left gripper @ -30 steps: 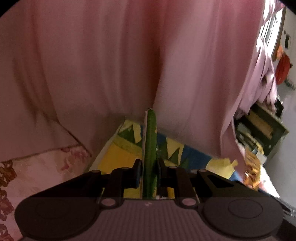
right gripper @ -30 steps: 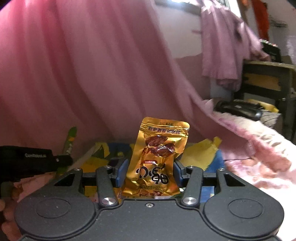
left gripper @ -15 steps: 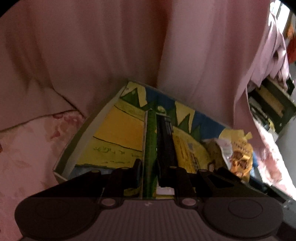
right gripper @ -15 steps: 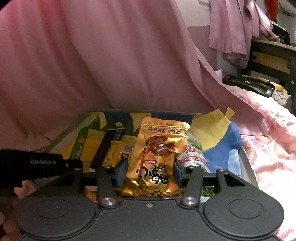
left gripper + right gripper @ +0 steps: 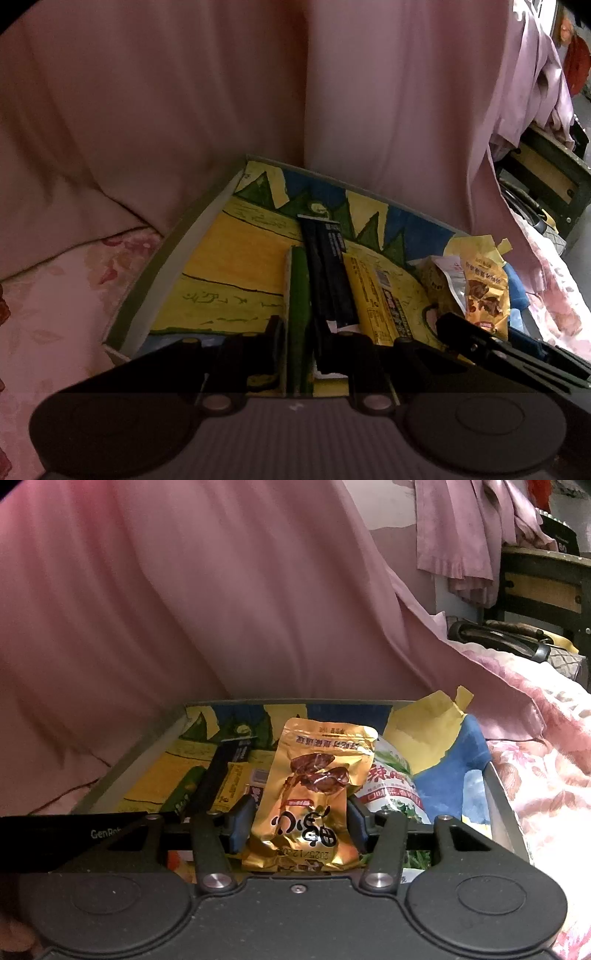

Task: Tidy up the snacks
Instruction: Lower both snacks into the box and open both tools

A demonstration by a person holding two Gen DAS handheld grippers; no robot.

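Note:
My left gripper is shut on a thin green snack packet, held edge-on low over a shallow painted tray. A black stick packet and a yellow packet lie in the tray just right of it. My right gripper is shut on a gold foil snack pouch over the tray's right part; the pouch also shows in the left wrist view. A white and green snack bag lies behind the pouch.
The tray rests on a pink floral bedspread. Pink curtain fabric hangs close behind the tray. A dark wooden cabinet and a black bag stand at the far right. The left gripper's body crosses the right wrist view's left side.
Both grippers have tilted down and lowered over the tray, each still holding its packet. The tray's inside and the packets in it have come into view.

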